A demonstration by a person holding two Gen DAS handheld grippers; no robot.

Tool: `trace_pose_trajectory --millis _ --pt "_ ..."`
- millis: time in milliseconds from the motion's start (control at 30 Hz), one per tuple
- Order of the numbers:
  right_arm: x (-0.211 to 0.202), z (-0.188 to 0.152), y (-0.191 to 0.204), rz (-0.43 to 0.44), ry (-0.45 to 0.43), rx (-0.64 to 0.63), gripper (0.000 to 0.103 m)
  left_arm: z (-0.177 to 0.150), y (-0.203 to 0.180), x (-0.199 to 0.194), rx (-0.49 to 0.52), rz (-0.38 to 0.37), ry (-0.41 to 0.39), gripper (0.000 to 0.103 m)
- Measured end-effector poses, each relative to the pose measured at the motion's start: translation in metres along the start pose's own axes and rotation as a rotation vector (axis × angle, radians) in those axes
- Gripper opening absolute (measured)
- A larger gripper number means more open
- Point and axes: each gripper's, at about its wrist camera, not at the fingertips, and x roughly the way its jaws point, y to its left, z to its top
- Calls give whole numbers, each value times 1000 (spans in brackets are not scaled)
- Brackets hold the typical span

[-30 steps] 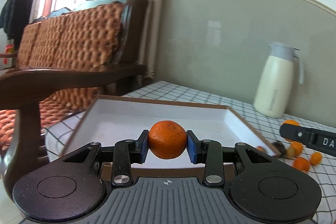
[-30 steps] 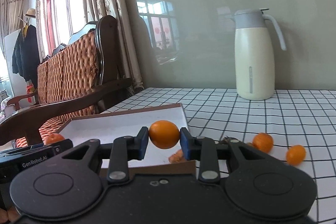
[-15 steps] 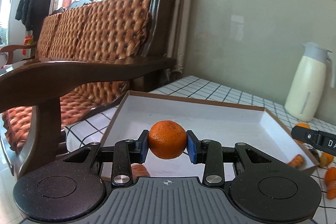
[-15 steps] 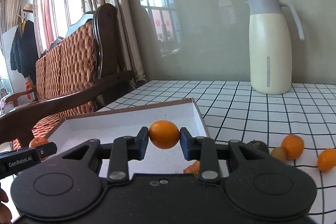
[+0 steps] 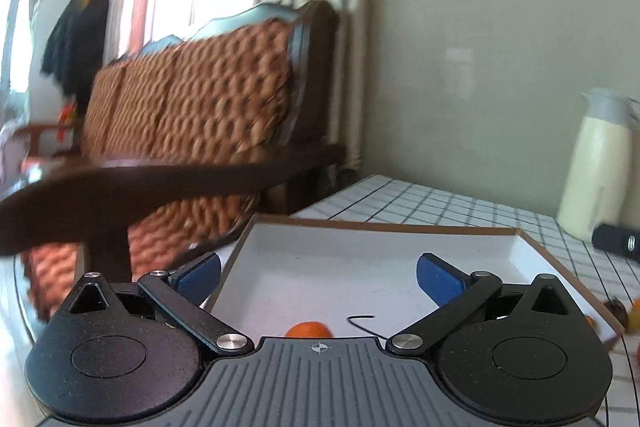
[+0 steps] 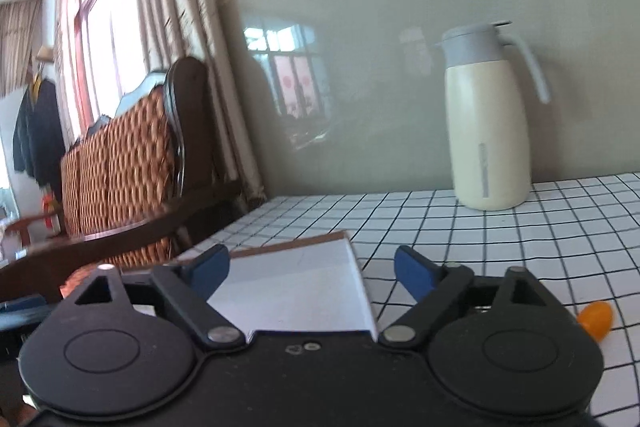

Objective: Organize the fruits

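Fruit, small citrus: round, light, firm under a thin skin that bruises if squeezed hard, smooth enough to roll away on a flat bottom; best taken across the widest part with the pads on opposite sides, gently. One orange [image 5: 308, 329] shows in the left wrist view at lower centre, lying in the white tray [image 5: 532, 251], only its top visible above the tool's body, so whether it rests still cannot be told. It lies below and short of the left tool [image 5: 319, 273], between the lines of the two pads but touching neither. That tool's jaws are opening, spread wide, with nothing between them. The right tool [image 6: 312, 269] is likewise opening, its blue pads [image 6: 412, 273] well apart and empty; between them, at centre frame, only the tray's far right corner [image 6: 344, 239] and bare white floor show, and no fruit is visible inside from this view. A second fruit [image 6: 596, 319], orange and oval, lies on the checked surface [image 6: 500, 235] at the right edge, lower right of that tool and outside the tray. A cream jug [image 6: 486, 131] stands well behind, upper right.
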Motion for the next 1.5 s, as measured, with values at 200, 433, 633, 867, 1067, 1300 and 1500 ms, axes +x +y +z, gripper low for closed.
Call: trace_pose_trajectory --millis 200,433,633,867,1067,1300,1500 --pt "-19 7 -30 -54 -42 70 96 -3 -7 -11 2 -41 11 103" --pt "-39 9 -69 -135 -46 160 97 -5 -15 -13 -21 -82 39 103" --pt "-55 4 -93 -199 -41 203 97 -8 -36 -23 16 -138 27 103" --pt "-69 -7 -104 -258 28 153 97 -14 -68 -34 49 -257 49 103" --pt "-81 -11 -117 -296 79 159 97 -20 -99 -47 89 -340 70 103" --pt "-95 -16 -123 -324 108 119 94 -32 -134 -65 150 -432 84 103" --pt "-103 -21 -132 -342 127 101 87 -40 -159 -76 198 -496 100 103"
